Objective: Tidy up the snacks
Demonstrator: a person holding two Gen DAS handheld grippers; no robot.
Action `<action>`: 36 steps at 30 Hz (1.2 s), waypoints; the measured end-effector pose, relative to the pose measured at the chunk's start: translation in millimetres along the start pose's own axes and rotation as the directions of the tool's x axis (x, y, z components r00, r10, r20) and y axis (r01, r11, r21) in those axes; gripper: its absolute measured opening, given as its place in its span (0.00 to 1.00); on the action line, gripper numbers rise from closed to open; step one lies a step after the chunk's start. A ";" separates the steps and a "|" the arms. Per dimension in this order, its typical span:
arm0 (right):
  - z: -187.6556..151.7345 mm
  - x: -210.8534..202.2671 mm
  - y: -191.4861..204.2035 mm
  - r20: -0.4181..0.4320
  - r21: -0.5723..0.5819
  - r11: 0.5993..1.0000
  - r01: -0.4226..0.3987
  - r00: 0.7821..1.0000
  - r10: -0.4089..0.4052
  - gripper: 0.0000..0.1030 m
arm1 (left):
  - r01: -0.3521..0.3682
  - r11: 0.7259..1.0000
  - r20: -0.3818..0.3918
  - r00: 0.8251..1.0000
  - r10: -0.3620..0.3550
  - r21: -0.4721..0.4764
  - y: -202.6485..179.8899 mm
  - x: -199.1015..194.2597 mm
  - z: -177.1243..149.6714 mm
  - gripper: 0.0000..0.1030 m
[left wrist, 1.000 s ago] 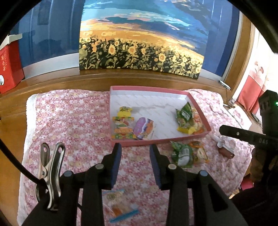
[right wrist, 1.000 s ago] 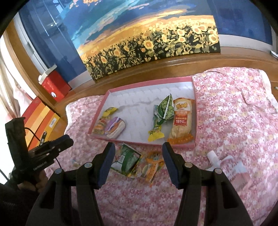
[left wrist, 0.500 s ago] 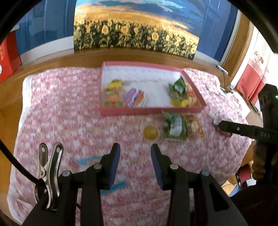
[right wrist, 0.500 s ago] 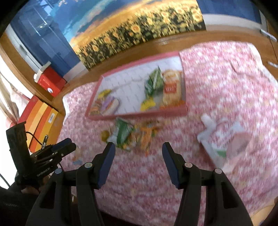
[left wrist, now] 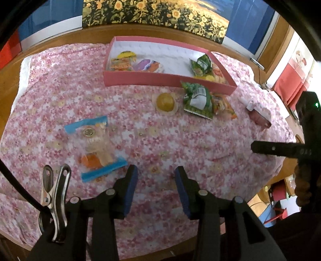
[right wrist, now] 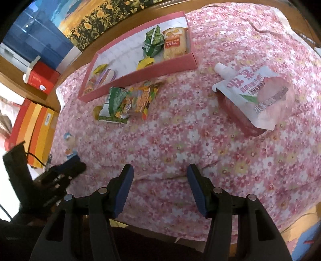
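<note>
A pink tray on the floral cloth holds several snack packs. In front of it lie a green pack, an orange pack and a round yellow jelly cup. A clear blue-edged bag lies near the cloth's front left, just left of and beyond my left gripper, whose jaws are opening with nothing between them. A pink spouted drink pouch lies up and to the right of my right gripper, which is open and empty.
Red and orange boxes stand off the cloth's left side. A sunflower painting leans behind the tray on the wooden ledge. The cloth's front edge drops off just under both grippers.
Both grippers have sunk toward the cloth and tipped downward, so the tray has slid up in both views. The blue-edged bag and the drink pouch now show fully. The left jaws stand slightly wider.
</note>
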State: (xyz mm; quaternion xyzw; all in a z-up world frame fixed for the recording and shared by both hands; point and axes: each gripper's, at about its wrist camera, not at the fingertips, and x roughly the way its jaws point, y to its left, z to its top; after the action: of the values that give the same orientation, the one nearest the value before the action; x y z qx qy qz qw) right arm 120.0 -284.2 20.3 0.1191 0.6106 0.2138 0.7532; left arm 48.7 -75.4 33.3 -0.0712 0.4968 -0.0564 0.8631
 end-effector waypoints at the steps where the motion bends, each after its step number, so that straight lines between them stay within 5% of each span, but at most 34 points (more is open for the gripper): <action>1: -0.2 -0.6 -1.7 0.000 0.007 1.000 -0.008 1.000 0.008 0.56 | 0.004 1.000 -0.001 1.000 -0.004 -0.001 0.1 0.4 1.0 0.42; 11: 8.9 -12.4 -12.4 0.021 0.031 1.000 0.003 1.000 -0.003 0.56 | 0.038 0.999 0.073 0.997 -0.039 0.021 -1.9 -1.6 45.0 0.42; 23: 8.6 -31.2 -43.2 0.069 0.118 0.990 0.080 0.994 -0.088 0.56 | -0.036 0.993 0.031 0.999 0.033 0.114 -22.3 59.3 93.7 0.41; 25: 8.7 -31.2 -43.4 0.069 0.121 0.989 0.087 0.993 -0.096 0.56 | -0.017 0.990 0.029 1.000 0.013 0.141 -25.9 62.8 95.5 0.32; 30: 8.4 -34.3 -49.5 0.078 0.141 0.986 0.093 0.991 -0.105 0.56 | -0.003 0.976 0.036 0.999 -0.005 0.216 -36.7 53.3 89.2 0.32; 36: 15.7 -26.0 -41.1 0.059 0.114 0.990 0.087 0.994 -0.094 0.56 | 0.072 0.982 0.028 0.997 -0.078 0.174 -31.3 26.7 68.3 0.32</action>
State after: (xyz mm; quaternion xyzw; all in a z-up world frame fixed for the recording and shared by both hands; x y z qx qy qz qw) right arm 138.3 -331.3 28.4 0.1397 0.6018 0.1413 0.7736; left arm 120.4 -106.1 50.1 -0.0160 0.4719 -0.1306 0.8718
